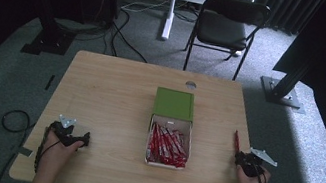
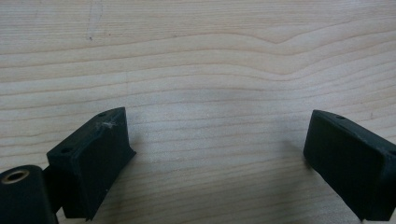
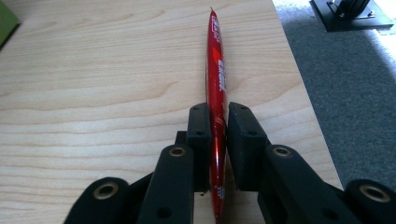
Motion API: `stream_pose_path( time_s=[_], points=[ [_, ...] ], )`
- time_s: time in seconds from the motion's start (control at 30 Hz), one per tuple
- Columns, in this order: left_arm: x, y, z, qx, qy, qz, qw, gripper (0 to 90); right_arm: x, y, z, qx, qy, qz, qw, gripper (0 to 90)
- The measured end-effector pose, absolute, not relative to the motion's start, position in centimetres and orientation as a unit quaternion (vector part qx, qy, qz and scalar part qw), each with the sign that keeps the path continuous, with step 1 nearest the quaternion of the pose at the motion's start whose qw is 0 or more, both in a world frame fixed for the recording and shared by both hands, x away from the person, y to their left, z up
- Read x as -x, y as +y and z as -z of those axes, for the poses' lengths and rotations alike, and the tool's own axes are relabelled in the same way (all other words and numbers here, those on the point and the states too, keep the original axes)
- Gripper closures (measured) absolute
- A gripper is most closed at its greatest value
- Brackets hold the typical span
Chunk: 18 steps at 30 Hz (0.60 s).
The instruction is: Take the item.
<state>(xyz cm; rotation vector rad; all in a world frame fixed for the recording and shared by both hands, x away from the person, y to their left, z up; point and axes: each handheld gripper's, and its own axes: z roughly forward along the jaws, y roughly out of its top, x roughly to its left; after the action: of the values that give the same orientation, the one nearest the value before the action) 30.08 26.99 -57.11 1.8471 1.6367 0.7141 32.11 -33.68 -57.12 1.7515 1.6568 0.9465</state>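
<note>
High view: light wood-grain bench (image 1: 116,88), rectangular w/ rounded corners. At centre, a green box (image 1: 174,103) w/ its white tray (image 1: 151,140) slid out toward the person, holding a heap of slim red sachets (image 1: 169,146). Right gripper (image 3: 219,123) sits near the bench's right edge; its black blocky jaws stand nearly together w/ one red stick sachet (image 3: 217,70) between them (glossy, narrow, white print), the free end pointing away along the bench. Left gripper (image 2: 217,149) rests at the near-left of the bench, jaws spread wide, nothing between them, bare wood beneath. Pads look matte, rubbery.
</note>
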Motion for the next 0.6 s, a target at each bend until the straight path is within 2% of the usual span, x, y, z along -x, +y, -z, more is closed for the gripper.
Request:
stream_pose_path(
  time_s=[0.27,0.43,0.6],
  points=[
    [-30.08,26.98,57.11,-0.689,0.611,-0.267,0.283,8.1,-32.05,-33.25,56.96,-0.643,0.622,-0.362,0.26,66.4],
    [-30.08,26.98,57.11,-0.689,0.612,-0.267,0.283,8.0,-31.96,-32.99,56.35,-0.633,0.625,-0.368,0.272,50.4],
    [-30.08,26.99,57.11,-0.69,0.611,-0.267,0.282,8.0,-31.91,-32.91,56.56,-0.622,0.639,-0.371,0.259,42.8]
  ],
)
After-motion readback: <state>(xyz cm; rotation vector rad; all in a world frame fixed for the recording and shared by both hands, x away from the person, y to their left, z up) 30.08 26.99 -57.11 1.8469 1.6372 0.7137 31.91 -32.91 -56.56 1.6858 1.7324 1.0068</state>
